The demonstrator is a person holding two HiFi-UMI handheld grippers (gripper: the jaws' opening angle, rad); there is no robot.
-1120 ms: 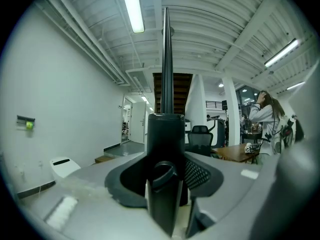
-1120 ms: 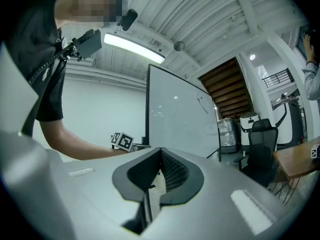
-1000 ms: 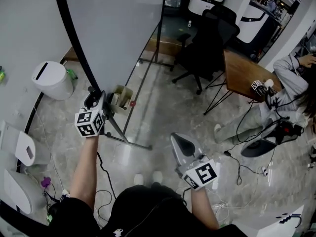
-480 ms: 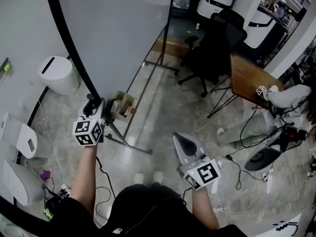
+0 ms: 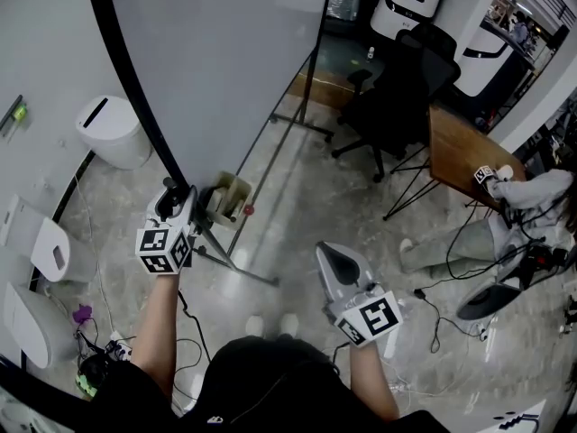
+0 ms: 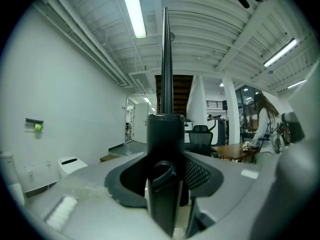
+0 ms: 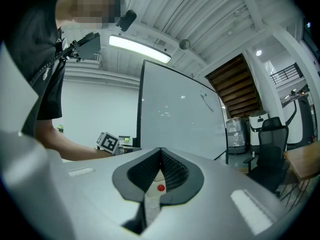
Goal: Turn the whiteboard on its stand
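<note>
The whiteboard (image 5: 225, 61) filled the head view from 10 to 12 o'clock, upright on its stand (image 5: 239, 271), whose floor bar lay just below centre. A black office chair (image 5: 397, 88) stood at 1 o'clock. At 9 o'clock the left tool (image 5: 176, 201) was clenched on the whiteboard's black edge, which ran up between its jaws. At 5 o'clock the right tool (image 5: 329, 258) hung apart from the board, jaws pressed together on nothing.

Left gripper (image 5: 172, 197) grips; right gripper (image 5: 327, 256) hangs closed.
</note>
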